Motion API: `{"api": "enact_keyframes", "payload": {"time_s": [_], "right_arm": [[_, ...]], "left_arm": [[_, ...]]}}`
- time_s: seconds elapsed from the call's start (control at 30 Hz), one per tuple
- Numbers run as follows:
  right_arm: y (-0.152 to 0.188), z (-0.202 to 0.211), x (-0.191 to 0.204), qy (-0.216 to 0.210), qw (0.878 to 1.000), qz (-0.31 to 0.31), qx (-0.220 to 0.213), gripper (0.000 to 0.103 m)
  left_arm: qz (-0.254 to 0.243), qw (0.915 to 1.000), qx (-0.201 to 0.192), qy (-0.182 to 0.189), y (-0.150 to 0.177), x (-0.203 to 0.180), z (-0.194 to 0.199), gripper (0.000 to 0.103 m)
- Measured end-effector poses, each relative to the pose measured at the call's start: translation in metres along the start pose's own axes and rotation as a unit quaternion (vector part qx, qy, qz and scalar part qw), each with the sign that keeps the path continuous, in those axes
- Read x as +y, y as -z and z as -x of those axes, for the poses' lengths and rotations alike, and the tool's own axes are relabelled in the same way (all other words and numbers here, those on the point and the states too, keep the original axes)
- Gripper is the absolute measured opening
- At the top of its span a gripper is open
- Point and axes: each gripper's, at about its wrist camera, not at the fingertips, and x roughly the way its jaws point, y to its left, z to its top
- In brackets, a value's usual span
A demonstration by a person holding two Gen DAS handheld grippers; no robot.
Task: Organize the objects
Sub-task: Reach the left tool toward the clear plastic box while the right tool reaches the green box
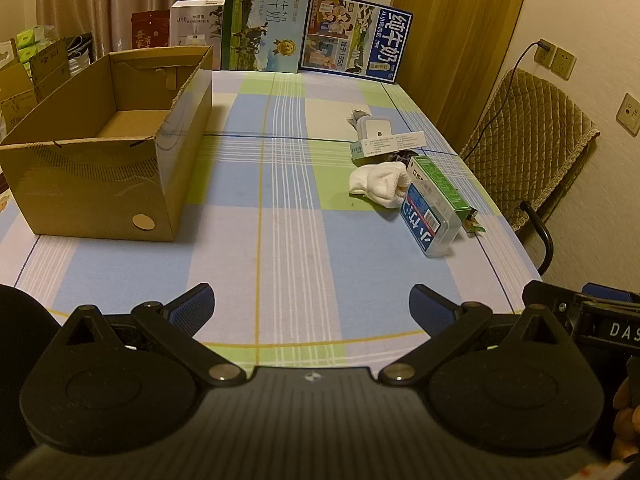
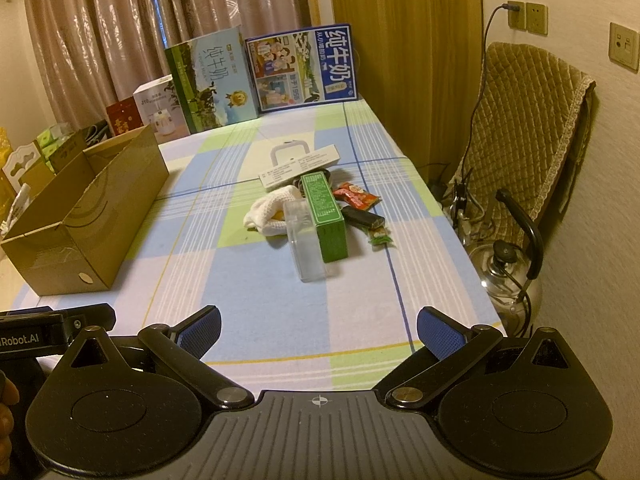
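An open cardboard box (image 1: 108, 148) (image 2: 86, 216) stands on the left of the checked tablecloth, and its inside looks bare. A small pile lies right of centre: a white cloth (image 1: 380, 184) (image 2: 270, 212), a green carton (image 2: 324, 216) (image 1: 438, 182), a clear plastic case (image 1: 430, 220) (image 2: 306, 246), a long white box (image 2: 300, 166) (image 1: 388, 145), a red snack packet (image 2: 356, 196) and a dark bar (image 2: 362, 218). My left gripper (image 1: 311, 308) and right gripper (image 2: 318, 330) both hover open over the near table edge, holding nothing.
Two milk cartons (image 1: 262, 20) (image 2: 302, 68) and smaller boxes (image 1: 192, 22) stand along the far edge by the curtains. A chair with a quilted cover (image 2: 520, 132) and a metal kettle (image 2: 506, 276) are to the right of the table. Wall sockets (image 2: 524, 16) hold a cable.
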Motion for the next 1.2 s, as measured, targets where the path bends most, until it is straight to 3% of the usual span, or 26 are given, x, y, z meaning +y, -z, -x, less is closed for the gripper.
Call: {"api": "enact_keyframes", "payload": {"time_s": [0.67,0.77,0.9,1.03,1.13,1.2], "right_arm": [[-0.004,-0.006,-0.008,0.006,1.0,-0.003,-0.01,0.101],[-0.01,-0.016,-0.018,0.015,1.0,-0.009,-0.007,0.101],[-0.02,-0.028,-0.03,0.025,1.0,-0.012,-0.006,0.101],[-0.032,-0.04,-0.045,0.031,0.999,-0.006,-0.009,0.1],[-0.041,-0.051,-0.06,0.033,0.999,-0.01,-0.008,0.089],[-0.047,-0.059,-0.071,0.038,0.999,-0.017,-0.006,0.087]], "left_arm": [[-0.007,0.9999,-0.001,0.012,-0.009,-0.002,-0.009,0.102],[-0.016,0.9997,-0.001,0.019,-0.015,-0.005,-0.022,0.1],[-0.027,0.9987,0.006,0.043,-0.025,-0.019,-0.047,0.089],[-0.039,0.9966,0.012,0.072,-0.034,-0.043,-0.077,0.087],[-0.049,0.9945,0.014,0.092,-0.042,-0.063,-0.1,0.084],[-0.056,0.9931,0.014,0.102,-0.047,-0.077,-0.116,0.078]]}}
